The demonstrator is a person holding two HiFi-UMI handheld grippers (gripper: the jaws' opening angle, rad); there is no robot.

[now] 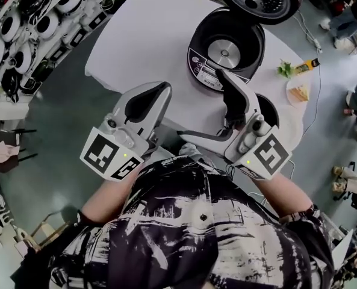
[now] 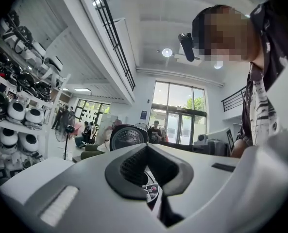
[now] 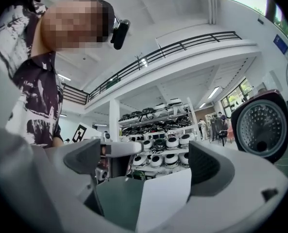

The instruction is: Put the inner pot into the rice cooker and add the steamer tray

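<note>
At the right gripper: jaws spread, nothing between them. Left gripper: jaws pressed together, empty. Both hover over the table's near edge, before the open rice cooker, whose well is bare. A dark round vessel near the right edge, half hidden, is likely the inner pot. Judged rigid, light and slick: pinch the rim wall. No steamer tray seen.
</note>
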